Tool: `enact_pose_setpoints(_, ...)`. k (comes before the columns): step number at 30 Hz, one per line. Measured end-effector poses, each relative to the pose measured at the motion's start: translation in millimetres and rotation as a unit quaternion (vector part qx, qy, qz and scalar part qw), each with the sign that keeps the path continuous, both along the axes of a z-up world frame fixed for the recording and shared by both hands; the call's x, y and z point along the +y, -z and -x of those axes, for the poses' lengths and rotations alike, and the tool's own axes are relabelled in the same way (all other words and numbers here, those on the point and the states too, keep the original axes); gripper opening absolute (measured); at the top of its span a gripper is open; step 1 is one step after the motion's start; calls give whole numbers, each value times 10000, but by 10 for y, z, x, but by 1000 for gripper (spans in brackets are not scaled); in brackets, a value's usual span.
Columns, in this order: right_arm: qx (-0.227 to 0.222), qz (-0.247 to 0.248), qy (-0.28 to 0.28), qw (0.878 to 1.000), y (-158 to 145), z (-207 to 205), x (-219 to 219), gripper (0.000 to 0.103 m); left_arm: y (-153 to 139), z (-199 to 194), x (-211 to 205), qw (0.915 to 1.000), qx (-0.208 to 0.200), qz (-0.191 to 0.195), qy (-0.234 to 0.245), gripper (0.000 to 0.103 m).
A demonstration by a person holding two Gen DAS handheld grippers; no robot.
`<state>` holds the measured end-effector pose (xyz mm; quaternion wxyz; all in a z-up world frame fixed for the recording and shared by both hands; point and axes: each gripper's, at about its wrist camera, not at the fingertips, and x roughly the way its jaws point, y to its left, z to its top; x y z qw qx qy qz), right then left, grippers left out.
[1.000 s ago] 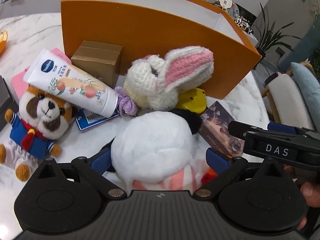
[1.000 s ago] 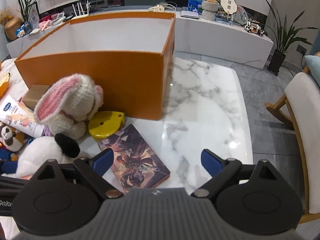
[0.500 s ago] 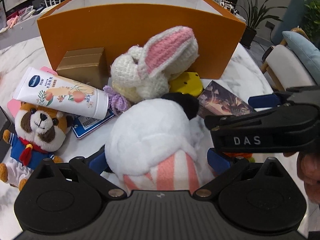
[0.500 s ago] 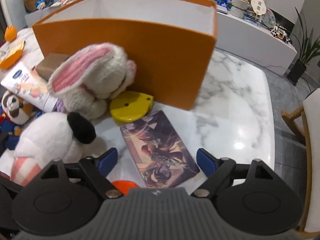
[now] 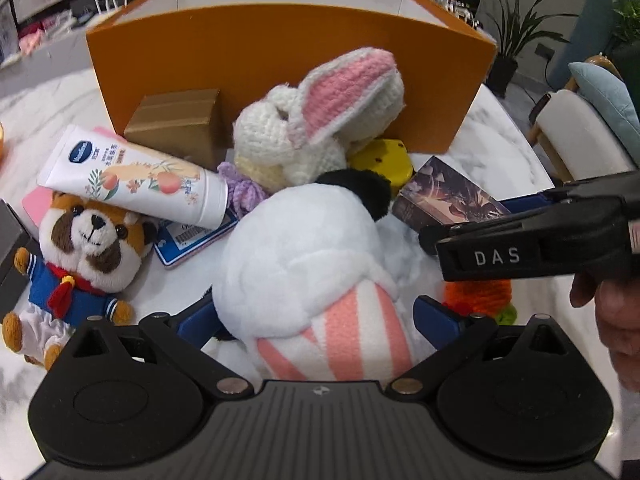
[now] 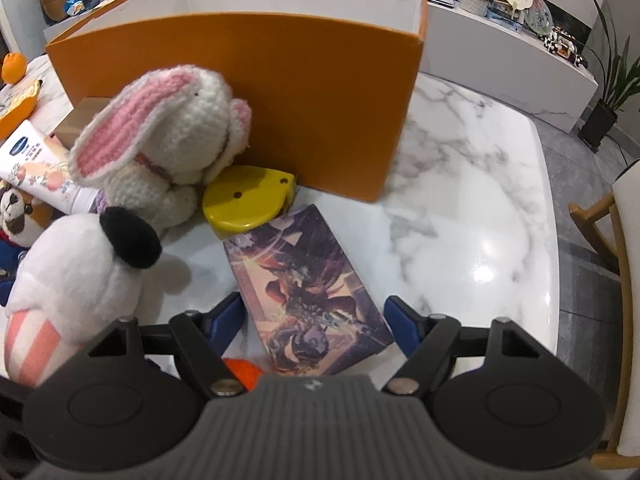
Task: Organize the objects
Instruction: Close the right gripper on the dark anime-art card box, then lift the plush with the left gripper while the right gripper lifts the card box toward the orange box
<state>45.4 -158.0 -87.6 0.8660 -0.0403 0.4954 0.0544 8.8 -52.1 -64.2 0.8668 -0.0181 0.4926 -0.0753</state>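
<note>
The right gripper jaws, closing, straddle the illustrated box, pads not yet touching. It looks rigid and light; grip its long edges.

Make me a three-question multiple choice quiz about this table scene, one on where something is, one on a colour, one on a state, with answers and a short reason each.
1. Where is the yellow case?
A. inside the orange box
B. on the table against the orange box's front wall
C. on top of the picture box

2. What colour is the inside of the crochet rabbit's ear?
A. pink
B. green
C. black

3. What lies between the right gripper's fingers?
A. nothing
B. the cream tube
C. the picture box

Answers:
1 B: it rests on the marble table beside the orange box, under the crochet rabbit.
2 A: the ear lining is pink yarn.
3 C: the picture box sits between the right gripper fingers, whose jaws are closing with gaps on both sides.
</note>
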Motion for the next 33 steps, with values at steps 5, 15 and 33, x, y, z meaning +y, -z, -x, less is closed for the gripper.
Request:
enact_pose_setpoints(5,25,-8,-66,10000,-11,33,-11,72,-69,-5,118,10000,36,60,-43,100)
enact_pose_setpoints(15,-20,-66,-132,9999,-70,96,-55,68,-168,44,192,9995,-9,235,216,91)
enact_pose_setpoints(33,-196,-510,-34,9985,-341,193,-186,65,-281,97,270,9981,-104,500,353,89)
